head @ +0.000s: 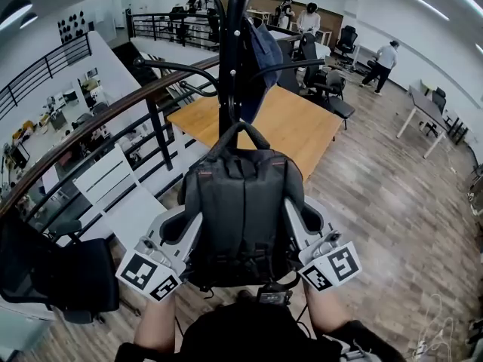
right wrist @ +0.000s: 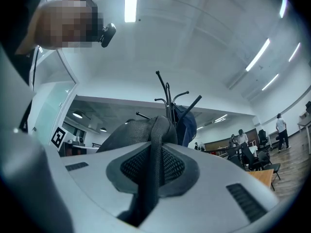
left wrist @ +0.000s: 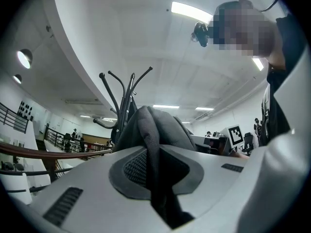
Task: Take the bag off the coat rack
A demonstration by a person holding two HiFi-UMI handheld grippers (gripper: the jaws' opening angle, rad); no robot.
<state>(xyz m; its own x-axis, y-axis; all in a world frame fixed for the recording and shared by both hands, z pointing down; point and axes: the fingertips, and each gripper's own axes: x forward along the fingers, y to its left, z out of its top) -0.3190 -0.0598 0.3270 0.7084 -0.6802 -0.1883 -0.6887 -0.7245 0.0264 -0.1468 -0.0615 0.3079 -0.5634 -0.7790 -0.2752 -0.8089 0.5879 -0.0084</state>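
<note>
**Backpack held by both straps, in front of the coat rack**

The step in hand looks like the carrying away. The dark backpack hangs between the two grippers, just in front of the pole of the coat rack. Its top handle stands up close against the pole. Whether the handle is already free from a hook, I cannot tell from here.

The left gripper has its jaws pinching one shoulder strap, and the right gripper pinches the other strap. In both gripper views the webbing fills the narrow gap between the jaws.

The next move probably needs a pull toward the person, with both grips kept firm and level. The handle must also clear the rack and the blue garment hanging there.

Both forearms come in from below, one on each side of the bag. The grippers point forward and slightly upward, with the marker cubes nearest to the person.
</note>
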